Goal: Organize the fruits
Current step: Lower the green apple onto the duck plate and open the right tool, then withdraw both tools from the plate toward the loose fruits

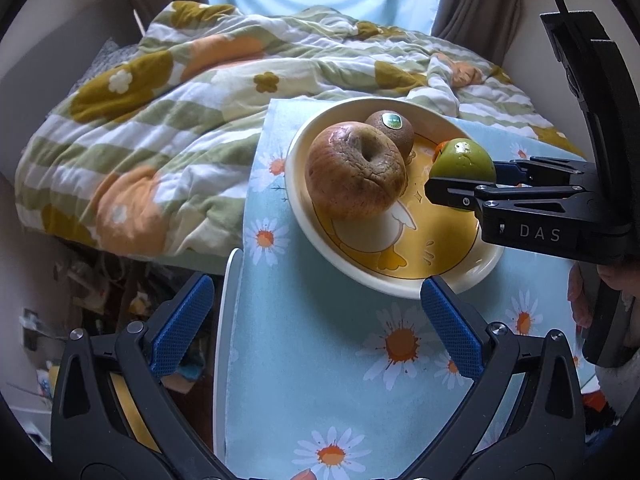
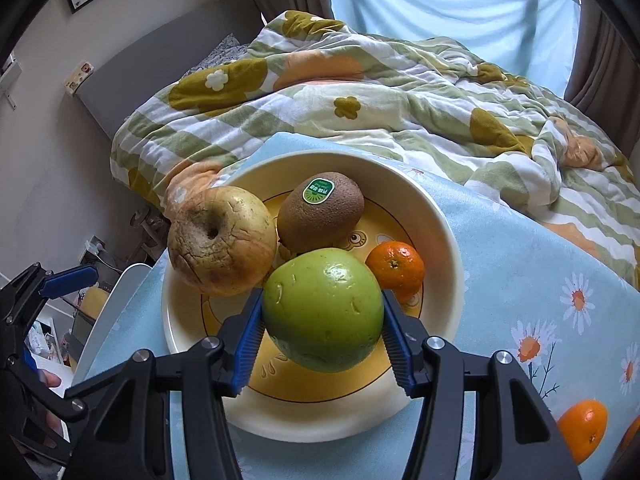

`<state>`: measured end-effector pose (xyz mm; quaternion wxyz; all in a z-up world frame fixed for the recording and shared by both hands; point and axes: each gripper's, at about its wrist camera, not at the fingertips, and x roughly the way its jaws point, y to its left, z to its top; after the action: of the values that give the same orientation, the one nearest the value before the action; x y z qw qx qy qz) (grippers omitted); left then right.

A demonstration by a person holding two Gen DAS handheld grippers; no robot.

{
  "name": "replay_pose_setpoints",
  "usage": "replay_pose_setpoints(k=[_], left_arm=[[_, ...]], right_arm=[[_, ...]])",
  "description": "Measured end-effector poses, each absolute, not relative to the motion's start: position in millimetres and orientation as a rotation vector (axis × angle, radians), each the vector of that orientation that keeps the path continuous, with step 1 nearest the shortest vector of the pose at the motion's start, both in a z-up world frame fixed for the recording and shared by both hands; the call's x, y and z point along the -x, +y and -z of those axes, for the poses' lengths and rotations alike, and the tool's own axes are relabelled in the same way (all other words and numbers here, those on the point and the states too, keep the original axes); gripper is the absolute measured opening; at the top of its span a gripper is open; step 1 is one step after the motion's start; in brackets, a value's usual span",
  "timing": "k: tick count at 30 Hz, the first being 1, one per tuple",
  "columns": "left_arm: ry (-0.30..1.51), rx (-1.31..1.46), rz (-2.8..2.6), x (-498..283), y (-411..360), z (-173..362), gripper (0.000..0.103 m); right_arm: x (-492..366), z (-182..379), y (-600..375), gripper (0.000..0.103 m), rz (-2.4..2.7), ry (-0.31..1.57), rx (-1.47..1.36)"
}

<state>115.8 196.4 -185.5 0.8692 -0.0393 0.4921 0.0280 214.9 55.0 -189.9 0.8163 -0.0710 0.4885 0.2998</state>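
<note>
Blue-padded fingers of the left gripper fill the foreground of the left wrist view, spread wide with nothing between them, hovering above the daisy-printed light-blue cloth just short of the near rim of the cream plate with a yellow duck picture; it seems parked there to stay clear of the work. Ahead of its fingertips on the plate lies a wrinkled red-brown apple, stem pit tilted toward the camera, with a brown kiwi bearing a green sticker touching behind it. Ahead and to the right, the right gripper reaches in sideways, pinching a smooth round green apple. Seen from the right wrist view, the right gripper clamps that green apple on its two flanks, apparently just above the plate's near half, probably for setting down. Being nearly round, it shows no clear long axis. Beyond the fingertips, the kiwi's long axis runs left to right; a small orange mandarin sits just beyond the right finger.
</note>
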Motion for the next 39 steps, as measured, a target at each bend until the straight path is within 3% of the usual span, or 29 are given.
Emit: replay_pose_setpoints(k=[1, 2, 3, 5, 29, 39], left_arm=[[1.03, 0.082, -0.059, -115.4, 195.5, 185.5, 0.103], [1.029, 0.08, -0.059, -115.1, 195.2, 185.3, 0.103], [1.028, 0.079, -0.06, -114.9, 194.9, 185.4, 0.103], [1.024, 0.077, -0.06, -113.8, 193.7, 183.9, 0.103], [0.951, -0.007, 0.066, -104.4, 176.9, 118.6, 0.103], [0.912, -0.053, 0.162, -103.4, 131.1, 93.3, 0.103]], right_arm=[[-214.4, 188.5, 54.2, 0.054, -0.641, 1.038, 0.143], [-213.9, 185.9, 52.6, 0.067, -0.642, 1.027, 0.134], [-213.2, 182.8, 51.3, 0.086, -0.638, 1.015, 0.13], [-212.3, 177.4, 48.7, 0.096, -0.618, 0.989, 0.13], [-167.3, 92.8, -1.8, 0.097, -0.436, 0.875, -0.01], [-134.5, 66.3, -62.2, 0.097, -0.301, 0.864, -0.077]])
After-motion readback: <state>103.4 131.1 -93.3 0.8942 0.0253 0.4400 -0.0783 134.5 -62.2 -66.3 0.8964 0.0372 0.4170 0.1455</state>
